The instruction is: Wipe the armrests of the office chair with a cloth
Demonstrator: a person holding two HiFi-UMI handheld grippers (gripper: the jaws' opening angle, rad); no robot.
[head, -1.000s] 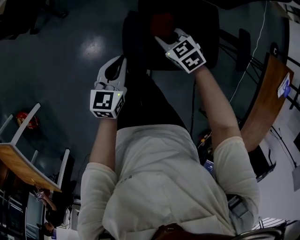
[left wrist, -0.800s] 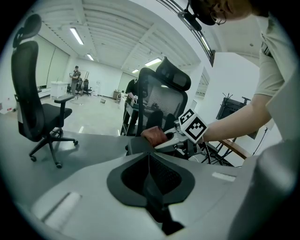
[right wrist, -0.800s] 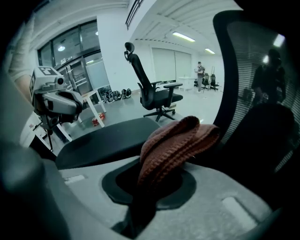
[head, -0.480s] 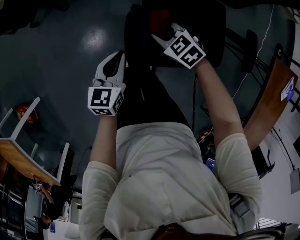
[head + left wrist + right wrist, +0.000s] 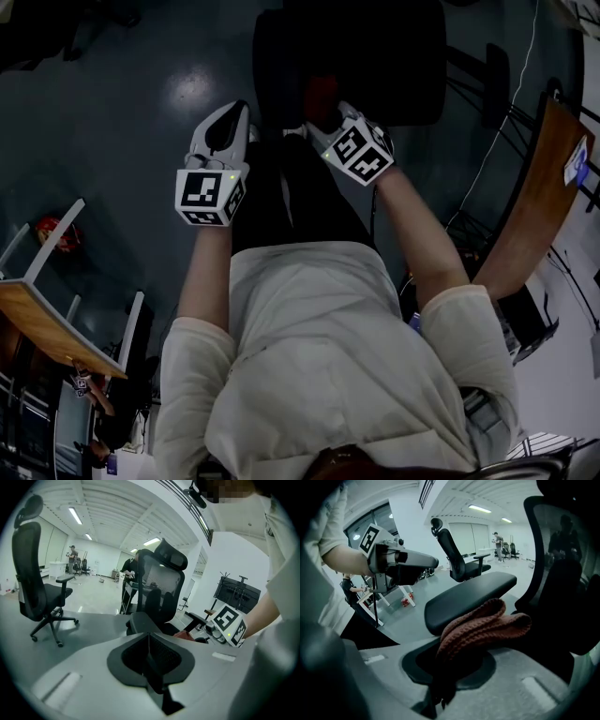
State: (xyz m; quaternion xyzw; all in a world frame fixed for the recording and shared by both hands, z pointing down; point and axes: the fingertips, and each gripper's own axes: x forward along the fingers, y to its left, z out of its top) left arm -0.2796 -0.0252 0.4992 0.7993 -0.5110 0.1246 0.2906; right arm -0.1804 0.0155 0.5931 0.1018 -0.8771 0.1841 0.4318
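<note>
- Head view: the person stands over the office chair (image 5: 375,56), which is dark at the top centre of the frame. Both claws reach toward its near edge.
- Right claw (image 5: 317,124), upper centre: clamped on a folded reddish-brown cloth (image 5: 487,623). The fold bulges out past the tips, probably so that fabric rather than plastic meets the chair.
- Right gripper view: the black armrest (image 5: 473,595) runs from the centre toward the upper right, just beyond the cloth.
  - The cloth sits low and in line with the pad's length, which suits a stroke along it.
  - Whether the cloth already touches the pad cannot be told.
- Left claw (image 5: 149,644): the jaws are together with nothing between them.
  - In the right gripper view it hangs at the upper left, on the far side of the armrest and apart from it, so the pad lies between the two claws.
  - It is probably held there to stay out of the wiping path, or to be ready to steady the chair.
- Left gripper view: the chair's mesh back rises at the centre. The armrest pad lies below it, with the cloth showing red to its right.
- Stage, as judged: the cloth is held ready beside the armrest. The wipe is about to start or has just started, and the chair's other armrest is also to be wiped.
- Risk, as judged: the chair may shift under a sideways push, and the loose fold could bunch instead of sliding flat.
</note>
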